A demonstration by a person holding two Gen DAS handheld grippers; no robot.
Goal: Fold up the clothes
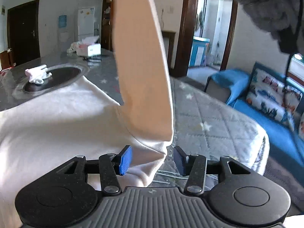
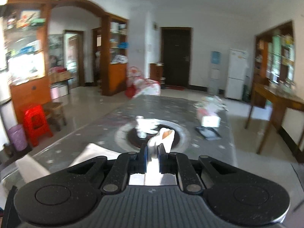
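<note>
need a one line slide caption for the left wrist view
Open left tongs hover at the white shirt on the table while its sleeve is lifted upright.

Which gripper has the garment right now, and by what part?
The right gripper is shut on the white garment's sleeve at its cuff end, lifting it. The left gripper is open at the shoulder fold, holding nothing.

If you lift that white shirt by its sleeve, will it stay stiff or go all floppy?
Probably floppy: the sleeve hangs limp from the right tool while the white shirt stays slumped on the table. It likely weighs little, since a pinch on the cuff holds it up. It may slide on the smooth cover.
</note>
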